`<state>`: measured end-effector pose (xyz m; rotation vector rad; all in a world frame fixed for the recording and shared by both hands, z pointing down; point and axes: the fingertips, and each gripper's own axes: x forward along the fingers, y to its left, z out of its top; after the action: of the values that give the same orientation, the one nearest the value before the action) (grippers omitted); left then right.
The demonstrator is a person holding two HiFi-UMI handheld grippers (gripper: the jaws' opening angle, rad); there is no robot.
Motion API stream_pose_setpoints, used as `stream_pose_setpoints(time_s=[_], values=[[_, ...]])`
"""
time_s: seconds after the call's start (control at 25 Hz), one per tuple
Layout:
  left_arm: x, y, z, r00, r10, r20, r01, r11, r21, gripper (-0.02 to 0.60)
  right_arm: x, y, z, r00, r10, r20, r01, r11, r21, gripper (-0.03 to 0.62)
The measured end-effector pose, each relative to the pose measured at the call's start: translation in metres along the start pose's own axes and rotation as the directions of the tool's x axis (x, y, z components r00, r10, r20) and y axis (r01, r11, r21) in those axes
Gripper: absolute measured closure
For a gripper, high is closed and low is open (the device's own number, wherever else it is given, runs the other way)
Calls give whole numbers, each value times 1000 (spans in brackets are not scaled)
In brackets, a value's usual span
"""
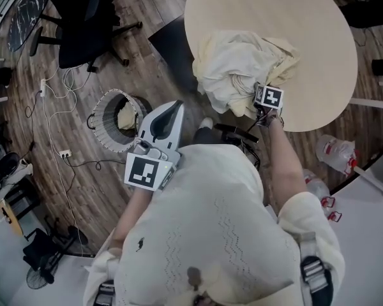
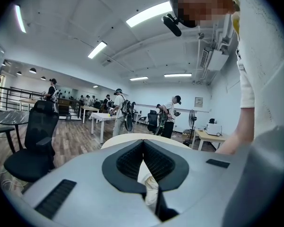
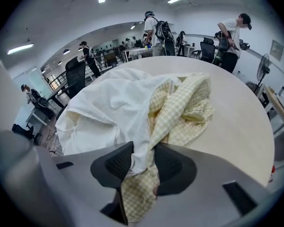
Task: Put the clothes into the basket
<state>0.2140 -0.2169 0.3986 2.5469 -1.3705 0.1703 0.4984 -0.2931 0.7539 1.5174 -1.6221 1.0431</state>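
Note:
A pile of clothes [image 1: 233,65] lies at the near edge of the round table [image 1: 274,18]: a white garment [image 3: 113,108] over a yellow checked one [image 3: 184,108]. My right gripper [image 1: 255,104] points steeply down into the pile. In the right gripper view its jaws [image 3: 143,148] pinch a fold of the white garment, the checked cloth just beneath. On the floor to the left stands the round basket [image 1: 105,116] with a pale cloth [image 1: 126,115] inside. My left gripper [image 1: 172,110] hovers beside the basket, jaw tips together [image 2: 143,143], nothing hanging from it.
A black office chair [image 1: 83,24] stands beyond the basket. White cables [image 1: 51,107] and a power strip trail over the wood floor at left. A plastic bag [image 1: 335,153] lies by the table's right side. Several people stand at desks far across the room [image 3: 156,30].

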Motion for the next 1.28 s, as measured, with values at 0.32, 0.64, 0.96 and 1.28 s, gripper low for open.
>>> stream_pose_setpoints(time_s=[0.32,0.64,0.96,1.28], values=[[-7,-4,-4,1000,-15,2,15,1000,-10,561,-9,5,-10,998,53,-14,-52,997,56,519],[-14,-8,-4,1000,-18,10,18,1000,-6,561,-33,10,-2,991,110,75,-117,989,94,522],[-26,-16,-3,998,-53,25,53,999,-2,561,-70,23,11,974,114,196,-132,988,78,522],[-41,-23,-4,997,-64,42,64,998,-1,561,-109,31,19,931,113,347,-130,991,28,522]])
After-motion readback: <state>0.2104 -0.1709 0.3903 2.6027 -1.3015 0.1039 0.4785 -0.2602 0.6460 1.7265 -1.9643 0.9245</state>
